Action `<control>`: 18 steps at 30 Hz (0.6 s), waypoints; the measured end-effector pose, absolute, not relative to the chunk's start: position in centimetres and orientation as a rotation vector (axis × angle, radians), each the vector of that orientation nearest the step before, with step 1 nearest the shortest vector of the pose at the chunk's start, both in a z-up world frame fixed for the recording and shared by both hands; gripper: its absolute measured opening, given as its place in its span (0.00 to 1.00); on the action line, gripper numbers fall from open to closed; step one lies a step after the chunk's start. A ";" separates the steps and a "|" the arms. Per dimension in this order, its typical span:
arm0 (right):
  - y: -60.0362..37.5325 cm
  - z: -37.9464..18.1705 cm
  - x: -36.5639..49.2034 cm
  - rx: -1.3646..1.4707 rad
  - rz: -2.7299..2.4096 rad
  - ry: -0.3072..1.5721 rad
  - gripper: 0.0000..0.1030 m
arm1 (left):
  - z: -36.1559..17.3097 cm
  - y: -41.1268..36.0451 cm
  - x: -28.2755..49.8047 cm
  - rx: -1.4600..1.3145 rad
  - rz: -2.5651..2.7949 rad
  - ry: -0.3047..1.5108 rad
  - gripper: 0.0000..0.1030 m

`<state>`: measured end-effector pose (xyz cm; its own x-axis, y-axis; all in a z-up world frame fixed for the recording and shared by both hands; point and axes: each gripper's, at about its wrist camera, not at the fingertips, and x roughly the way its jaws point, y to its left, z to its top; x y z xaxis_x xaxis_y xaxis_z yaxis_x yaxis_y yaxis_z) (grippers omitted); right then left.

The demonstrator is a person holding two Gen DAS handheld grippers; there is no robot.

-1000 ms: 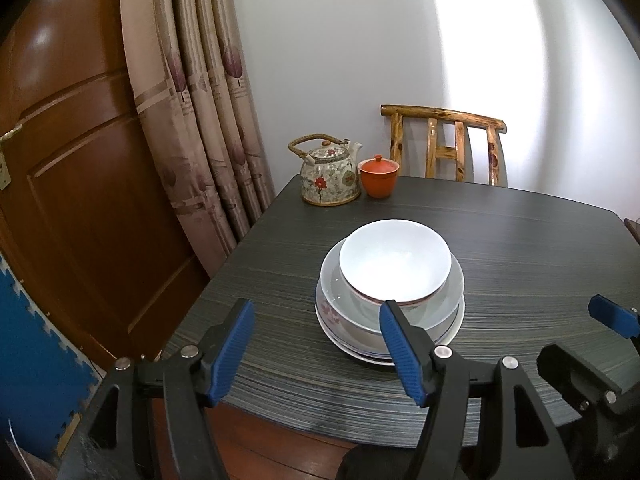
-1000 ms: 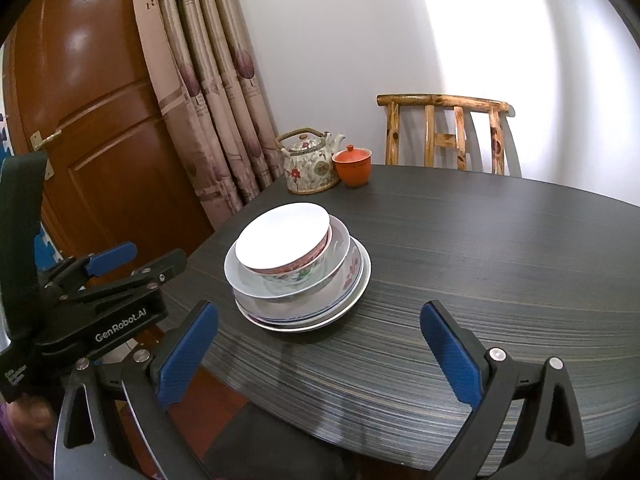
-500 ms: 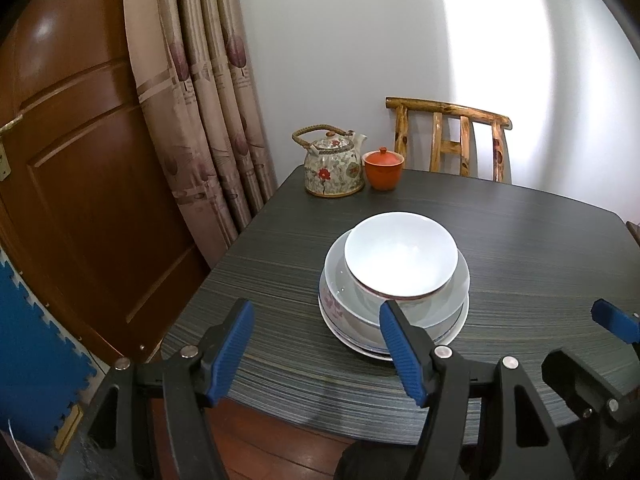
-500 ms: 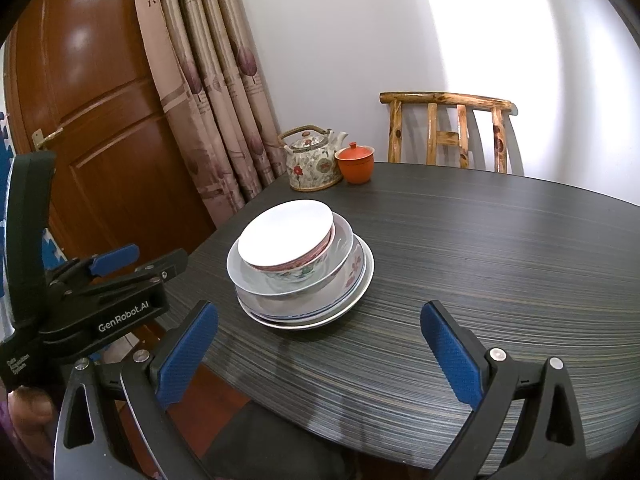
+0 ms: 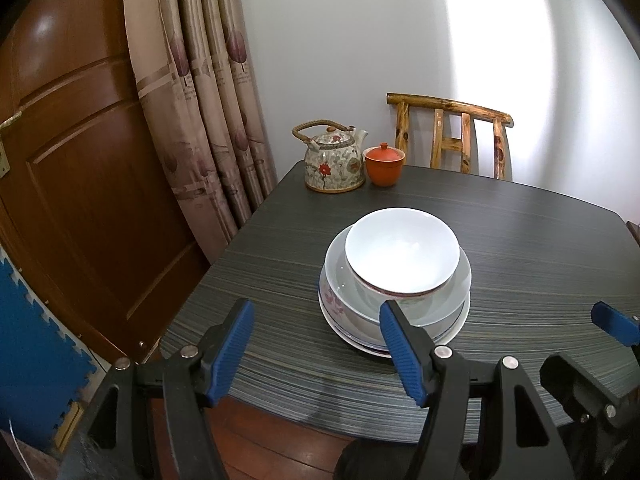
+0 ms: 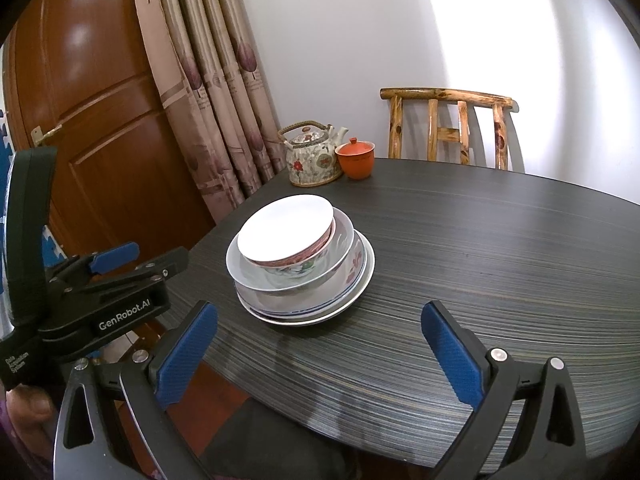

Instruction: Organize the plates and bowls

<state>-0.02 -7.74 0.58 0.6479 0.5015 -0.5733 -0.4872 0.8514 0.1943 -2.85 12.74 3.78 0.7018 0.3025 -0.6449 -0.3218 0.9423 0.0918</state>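
Your left gripper (image 5: 316, 346) and your right gripper (image 6: 318, 352) both stand wide apart and hold nothing. The stack of bowls and plates (image 5: 394, 280) sits on the dark counter (image 5: 520, 240) just ahead of them, with the teapot (image 5: 332, 162) far behind.
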 end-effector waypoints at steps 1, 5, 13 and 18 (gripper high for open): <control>-7.7 0.6 0.0 0.022 0.563 0.660 0.99 | 3.7 12.7 -2.9 -0.029 0.348 0.714 0.65; -7.7 0.5 0.0 0.023 0.563 0.663 0.99 | 3.6 12.7 -2.8 -0.029 0.347 0.720 0.65; -7.6 0.4 0.0 0.020 0.564 0.669 0.99 | 3.4 12.6 -2.9 -0.032 0.349 0.726 0.65; -7.6 0.3 0.0 0.019 0.565 0.670 0.99 | 3.4 12.5 -2.9 -0.031 0.349 0.729 0.65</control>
